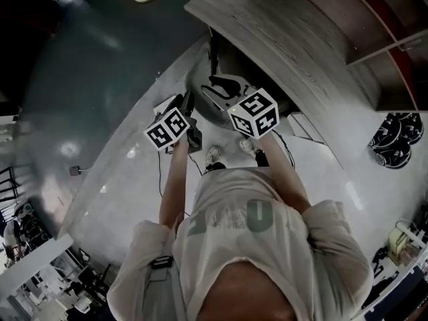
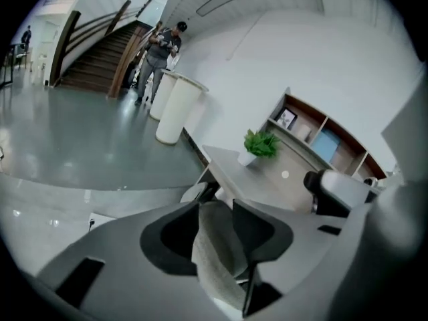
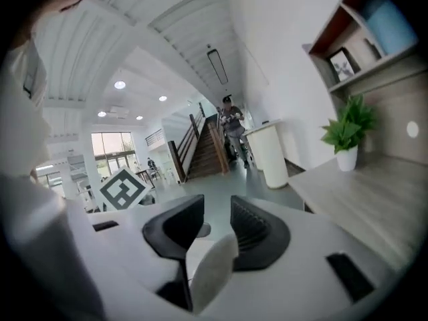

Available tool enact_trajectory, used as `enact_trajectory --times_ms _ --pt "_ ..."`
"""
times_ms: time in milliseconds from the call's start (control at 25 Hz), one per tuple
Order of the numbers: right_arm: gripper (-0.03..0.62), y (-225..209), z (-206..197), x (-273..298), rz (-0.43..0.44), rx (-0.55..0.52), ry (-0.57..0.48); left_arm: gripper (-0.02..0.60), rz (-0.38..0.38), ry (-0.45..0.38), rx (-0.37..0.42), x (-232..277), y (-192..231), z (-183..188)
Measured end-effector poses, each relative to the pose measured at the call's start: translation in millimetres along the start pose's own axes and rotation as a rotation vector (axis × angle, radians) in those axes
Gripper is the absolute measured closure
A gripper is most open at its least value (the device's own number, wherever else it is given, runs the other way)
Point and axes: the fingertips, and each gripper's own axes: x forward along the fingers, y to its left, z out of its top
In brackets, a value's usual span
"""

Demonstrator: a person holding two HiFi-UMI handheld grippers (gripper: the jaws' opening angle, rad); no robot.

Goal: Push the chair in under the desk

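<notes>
Broad grey floor lies open on the left, running to a white column and stairs. The left gripper is held up with its jaws apart and clamped on nothing. A grey textured patch shows through the gap, too blurred to name. The chair stands just ahead of the person's shoes, partly beneath the desk, whose top cuts off its far side. The right gripper is also held up, jaws parted and empty. The desk's edge runs diagonally. A potted plant sits on it, with shelves behind.
</notes>
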Motion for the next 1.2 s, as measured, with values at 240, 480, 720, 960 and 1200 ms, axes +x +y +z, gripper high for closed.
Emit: enact_trajectory --times_ms 240,480,720,960,1200 --pt "0.516 16 93 -34 -0.147 -0.205 -0.224 0.545 -0.070 -0.370 0.135 -71 -71 111" --pt "0.554 58 191 -95 -0.212 -0.310 -0.493 0.568 -0.064 -0.735 0.517 -177 -165 177" --pt "0.577 80 210 -117 -0.210 -0.297 -0.562 0.568 -0.016 -0.872 0.676 -230 -197 183" --pt "0.579 86 208 -108 -0.189 -0.306 -0.541 0.568 0.018 -0.895 0.688 -244 -193 188" --pt "0.579 92 209 -105 -0.176 -0.324 -0.533 0.568 0.031 -0.907 0.687 -248 -191 192"
